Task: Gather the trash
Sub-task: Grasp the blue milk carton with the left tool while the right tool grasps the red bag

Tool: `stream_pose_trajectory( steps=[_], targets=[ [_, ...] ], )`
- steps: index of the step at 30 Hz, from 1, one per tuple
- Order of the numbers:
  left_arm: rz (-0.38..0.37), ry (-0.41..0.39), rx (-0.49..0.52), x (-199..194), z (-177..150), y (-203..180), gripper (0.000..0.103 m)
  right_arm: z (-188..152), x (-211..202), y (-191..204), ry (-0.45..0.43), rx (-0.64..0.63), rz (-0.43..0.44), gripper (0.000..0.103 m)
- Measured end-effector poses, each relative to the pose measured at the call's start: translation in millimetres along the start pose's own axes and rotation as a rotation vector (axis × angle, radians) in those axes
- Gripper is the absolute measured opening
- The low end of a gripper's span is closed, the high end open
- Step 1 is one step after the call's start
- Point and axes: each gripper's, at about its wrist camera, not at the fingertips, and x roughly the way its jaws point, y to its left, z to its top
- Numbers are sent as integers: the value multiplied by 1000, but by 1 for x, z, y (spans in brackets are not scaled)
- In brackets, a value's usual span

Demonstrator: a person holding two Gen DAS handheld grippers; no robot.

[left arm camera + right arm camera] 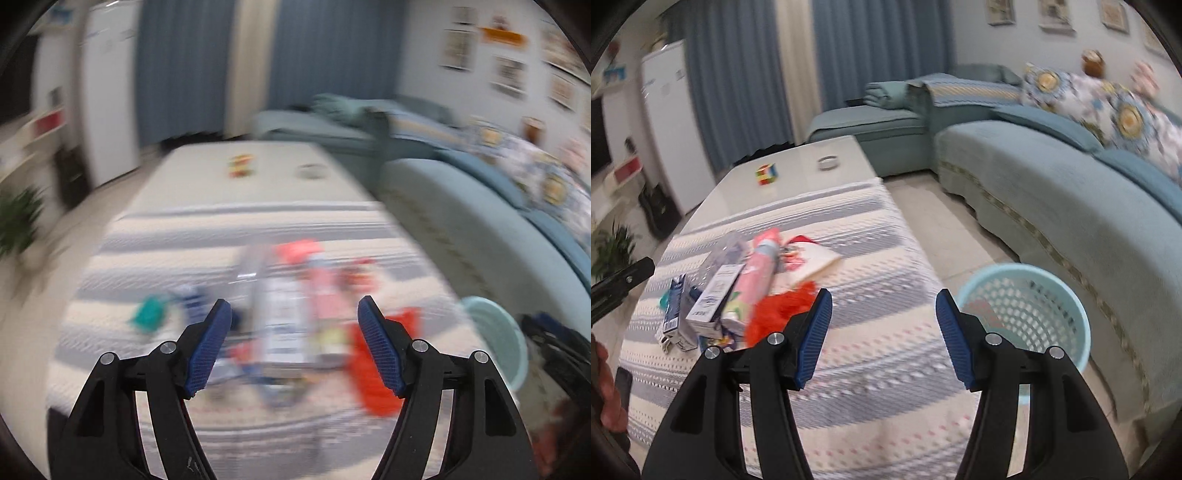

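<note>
Both the left gripper (294, 345) and right gripper (882, 338) are wide open, empty. Trash pile (738, 291) sits on the striped tablecloth (871, 258), laundry-style basket (1027, 306) beside the table. Cartons look light and crushable, so I'd pinch the white box (714, 295) across its narrow sides.

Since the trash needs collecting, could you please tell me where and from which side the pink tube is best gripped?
Probably across the mid-body of the pink tube, coming from above. It lies flat on the striped cloth, its long axis running away from the camera, a white carton close on its left. The right tongs stand open, so closing across its narrow width looks easiest.
</note>
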Motion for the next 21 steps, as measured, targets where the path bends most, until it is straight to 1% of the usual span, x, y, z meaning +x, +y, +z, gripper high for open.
stream_pose_trajectory(
  steps=[2, 5, 7, 9, 11, 13, 14, 15, 17, 21],
  targets=[
    [26, 35, -70, 10, 1, 32, 69, 4, 6, 25, -2, -59, 4, 55],
    [6, 84, -153, 28, -2, 66, 68, 8, 21, 53, 10, -114, 39, 55],
    [-6, 113, -185, 37, -9, 76, 68, 9, 35, 66, 39, -131, 59, 55],
    [-41, 137, -215, 49, -14, 81, 68, 5, 45, 74, 60, -134, 76, 55],
    [-56, 150, -225, 58, -17, 81, 68, -1, 56, 83, 77, -144, 90, 55],
    [-52, 168, -222, 69, -21, 84, 68, -9, 67, 93, 90, -164, 90, 56],
    [-48, 175, -217, 75, -25, 84, 68, -13, 72, 94, 101, -168, 91, 61],
    [-49, 181, -214, 78, -27, 83, 67, -17, 78, 96, 114, -170, 95, 64],
    [-61, 191, -208, 86, -29, 81, 64, -23, 87, 99, 135, -177, 96, 64],
    [-58, 216, -186, 96, -34, 75, 57, -33, 106, 101, 203, -177, 112, 65]
  ],
)
